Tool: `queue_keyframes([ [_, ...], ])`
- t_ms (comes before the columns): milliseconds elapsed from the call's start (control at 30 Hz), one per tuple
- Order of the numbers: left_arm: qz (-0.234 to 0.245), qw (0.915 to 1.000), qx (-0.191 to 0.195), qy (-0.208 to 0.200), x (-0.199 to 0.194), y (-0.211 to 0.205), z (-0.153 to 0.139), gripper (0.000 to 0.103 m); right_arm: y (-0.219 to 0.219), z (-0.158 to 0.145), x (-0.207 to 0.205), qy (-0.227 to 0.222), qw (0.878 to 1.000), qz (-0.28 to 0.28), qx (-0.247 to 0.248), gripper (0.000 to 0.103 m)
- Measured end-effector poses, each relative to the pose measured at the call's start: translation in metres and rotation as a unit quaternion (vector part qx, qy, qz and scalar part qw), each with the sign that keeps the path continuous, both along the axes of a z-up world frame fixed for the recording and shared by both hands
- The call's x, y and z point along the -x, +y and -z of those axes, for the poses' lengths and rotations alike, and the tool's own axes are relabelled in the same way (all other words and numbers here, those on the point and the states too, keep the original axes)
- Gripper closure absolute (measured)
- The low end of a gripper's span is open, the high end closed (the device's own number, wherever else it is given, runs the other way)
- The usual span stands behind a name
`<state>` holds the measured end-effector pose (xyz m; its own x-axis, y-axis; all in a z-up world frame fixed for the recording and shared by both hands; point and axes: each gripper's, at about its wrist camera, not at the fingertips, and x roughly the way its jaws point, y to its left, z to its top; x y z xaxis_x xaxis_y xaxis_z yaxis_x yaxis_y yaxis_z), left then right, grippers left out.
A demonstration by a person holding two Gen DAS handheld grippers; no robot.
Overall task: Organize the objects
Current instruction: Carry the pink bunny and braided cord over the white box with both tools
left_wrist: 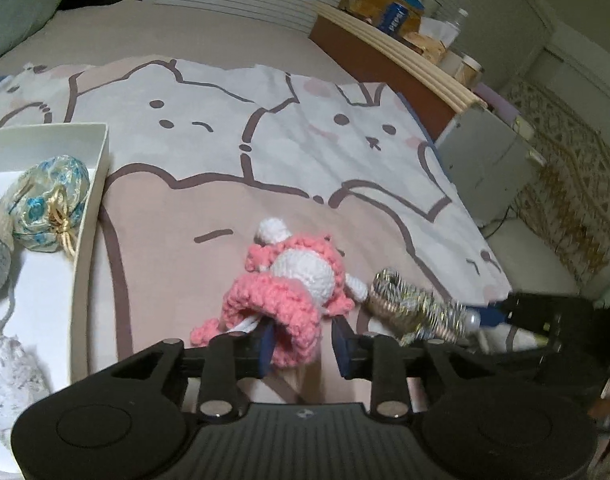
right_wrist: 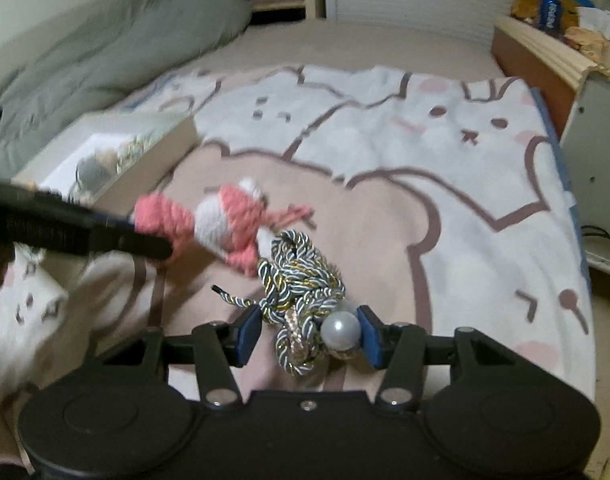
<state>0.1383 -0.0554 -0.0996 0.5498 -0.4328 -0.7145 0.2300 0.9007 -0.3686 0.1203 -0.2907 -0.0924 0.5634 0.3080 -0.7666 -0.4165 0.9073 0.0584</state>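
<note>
Left tongs (left_wrist: pixel 303 346) straddle the pink doll's (left_wrist: pixel 293 280) skirt, jaws apart, not yet pinching. Right tongs (right_wrist: pixel 309 334) frame the cord knot (right_wrist: pixel 301 292), pearl (right_wrist: pixel 340 330) against the right jaw; grip uncertain. Box (left_wrist: pixel 91 184), left of both, likely the destination.

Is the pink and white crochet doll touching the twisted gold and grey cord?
Touching: in the right wrist view the doll lies against the cord.

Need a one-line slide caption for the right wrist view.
Right gripper straddles a pearl-tipped braided cord beside the pink crochet doll.
</note>
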Motion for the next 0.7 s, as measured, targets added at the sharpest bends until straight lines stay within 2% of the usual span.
queue_keyframes([
  [100,-0.019,0.9995,0.023,-0.001,-0.005,0.001,0.003,0.065,0.001,0.001,-0.001,0.002,1.000,0.002,-0.001,0.042],
  [333,-0.046,0.9979,0.045,0.005,-0.013,0.006,0.011,0.067,0.009,0.008,-0.004,-0.002,1.000,-0.014,0.023,0.042],
  [400,-0.046,0.9979,0.045,0.008,-0.014,0.008,0.013,0.079,0.010,0.012,-0.005,0.002,0.999,-0.017,0.031,0.044],
  [433,-0.045,0.9980,0.043,0.010,-0.015,0.008,0.015,0.082,0.011,0.014,-0.004,0.003,0.999,-0.019,0.034,0.046],
  [567,-0.039,0.9982,0.044,0.006,-0.014,0.010,0.014,0.083,0.010,0.013,-0.003,-0.004,0.999,-0.019,0.037,0.048],
  [700,-0.031,0.9985,0.042,-0.016,-0.011,0.009,0.002,0.086,0.006,0.001,-0.001,-0.023,0.999,0.001,0.031,0.049],
])
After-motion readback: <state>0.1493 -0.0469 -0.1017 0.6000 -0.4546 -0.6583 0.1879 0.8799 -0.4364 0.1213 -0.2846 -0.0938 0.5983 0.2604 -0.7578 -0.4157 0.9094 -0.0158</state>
